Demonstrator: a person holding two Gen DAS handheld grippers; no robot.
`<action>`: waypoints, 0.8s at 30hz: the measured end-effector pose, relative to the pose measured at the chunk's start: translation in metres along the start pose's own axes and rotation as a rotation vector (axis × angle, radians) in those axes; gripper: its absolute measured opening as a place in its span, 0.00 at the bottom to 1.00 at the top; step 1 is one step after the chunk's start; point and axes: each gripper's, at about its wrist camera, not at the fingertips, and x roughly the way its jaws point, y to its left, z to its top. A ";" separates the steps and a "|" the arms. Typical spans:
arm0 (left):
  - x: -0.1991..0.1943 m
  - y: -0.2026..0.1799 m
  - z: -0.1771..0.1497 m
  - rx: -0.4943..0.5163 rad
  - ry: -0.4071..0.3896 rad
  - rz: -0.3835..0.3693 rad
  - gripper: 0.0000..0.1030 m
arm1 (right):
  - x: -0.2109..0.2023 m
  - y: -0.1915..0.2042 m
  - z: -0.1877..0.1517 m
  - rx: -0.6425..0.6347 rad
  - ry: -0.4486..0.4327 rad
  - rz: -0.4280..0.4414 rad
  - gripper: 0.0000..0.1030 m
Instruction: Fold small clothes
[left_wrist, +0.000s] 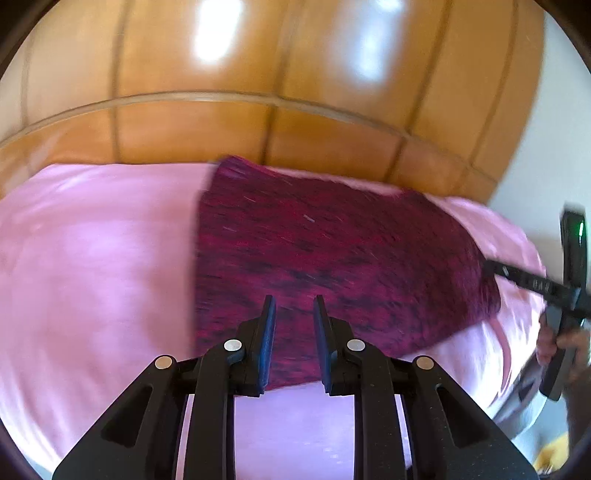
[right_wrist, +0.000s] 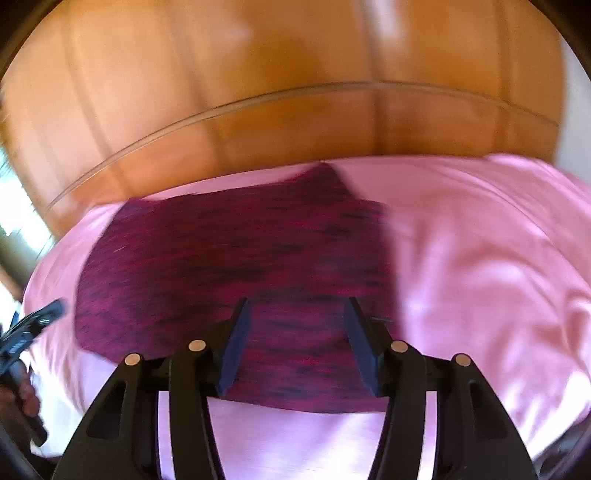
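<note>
A home bedroom: bed w/ pink sheet (left_wrist: 92, 258) below a glossy wooden headboard (left_wrist: 258, 74) (panelled).

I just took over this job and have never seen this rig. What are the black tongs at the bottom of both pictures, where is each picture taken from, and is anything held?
There is no robot here: a person holds one pair of tongs in each hand, with a wide-angle camera on each looking forward along its fingers. One picture comes from the left tongs, the other from the right tongs. Both look down at a dark red garment lying flat on a pink sheet, with a wooden headboard behind. The left view also shows the person's other hand at its right edge. Nothing is held: both tongs hang over the garment's near edge with a gap between the fingers, the right wider. The pictures are blurred.
</note>
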 end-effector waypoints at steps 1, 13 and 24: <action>0.008 -0.006 -0.003 0.014 0.019 -0.011 0.18 | 0.005 0.017 -0.001 -0.032 0.007 0.032 0.52; 0.036 0.013 -0.020 -0.100 0.122 -0.015 0.18 | 0.060 0.040 -0.039 -0.072 0.149 0.097 0.48; -0.003 0.061 0.071 -0.183 -0.134 0.063 0.45 | 0.016 0.036 0.007 -0.040 0.051 0.184 0.61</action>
